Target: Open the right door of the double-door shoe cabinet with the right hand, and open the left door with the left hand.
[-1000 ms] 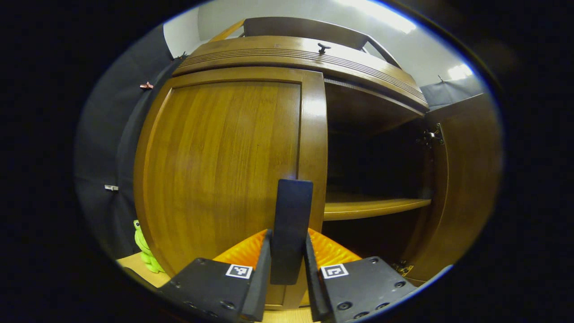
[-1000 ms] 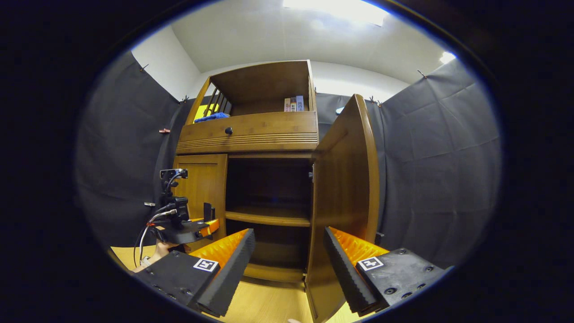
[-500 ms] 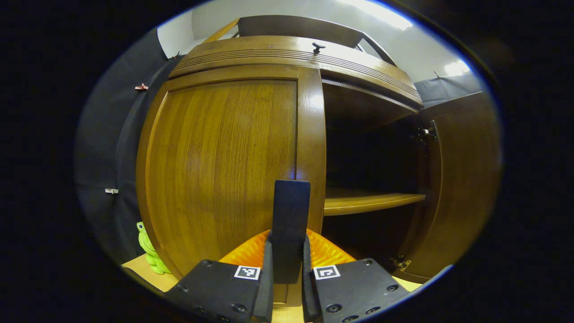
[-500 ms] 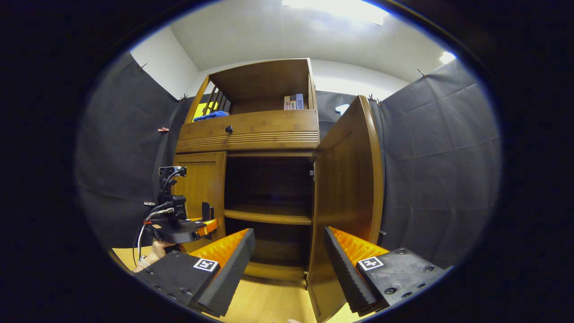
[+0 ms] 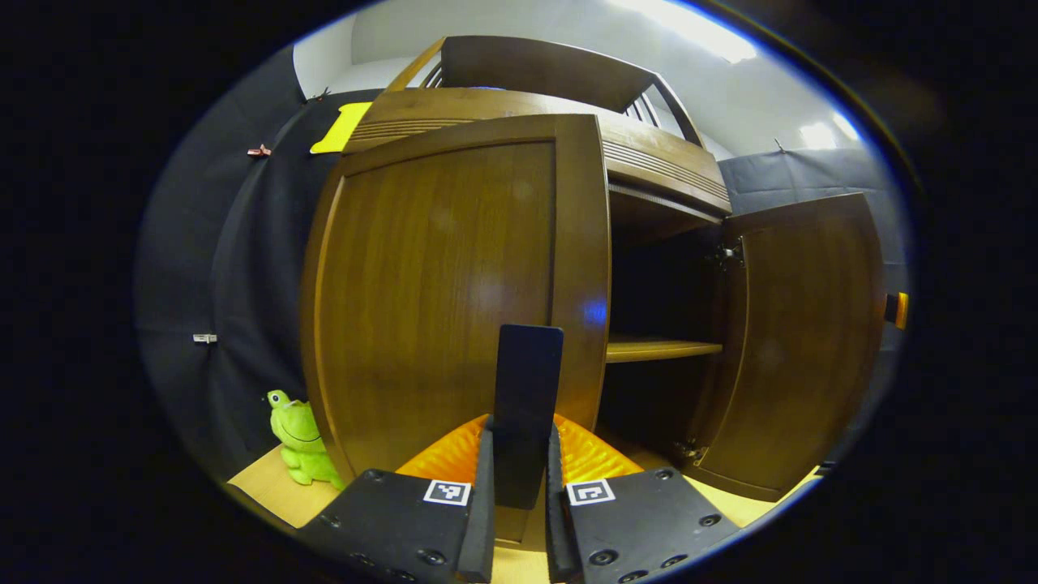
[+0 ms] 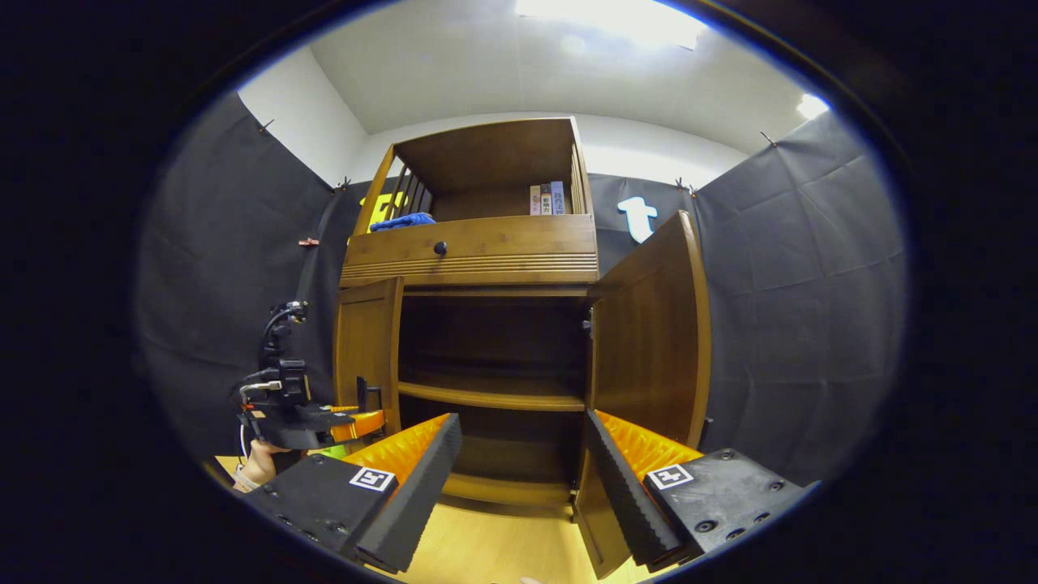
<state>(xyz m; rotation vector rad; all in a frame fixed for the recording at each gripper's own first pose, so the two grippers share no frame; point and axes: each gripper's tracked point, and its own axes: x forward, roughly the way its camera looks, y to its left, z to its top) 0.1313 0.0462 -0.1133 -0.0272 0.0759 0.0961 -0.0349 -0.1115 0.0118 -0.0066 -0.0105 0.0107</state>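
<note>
The wooden shoe cabinet point(image 6: 474, 259) stands ahead with both lower doors off the frame. In the left gripper view, the left door point(image 5: 442, 284) is swung partly outward. Its dark flat handle point(image 5: 527, 381) stands upright between my left gripper's point(image 5: 519, 442) fingers, which are shut on it. The right door point(image 5: 799, 341) hangs wide open. In the right gripper view, my right gripper point(image 6: 521, 426) is open with nothing in it, a short way back from the right door point(image 6: 649, 341). The left gripper point(image 6: 365, 410) sits at the left door's point(image 6: 369, 349) edge, held by a hand point(image 6: 258, 466).
An inner shelf point(image 6: 486, 395) crosses the dark cabinet interior. Above the doors is a drawer with a knob point(image 6: 439, 247), then an open top shelf with books point(image 6: 545, 199) and a blue cloth point(image 6: 403, 221). A green frog toy point(image 5: 300, 438) sits on the wooden floor point(image 6: 486, 551), left of the cabinet.
The left door has swung outward from shut to partly open, with my left gripper tightened on its handle. The right gripper stays open, and the right door has swung a little wider.
</note>
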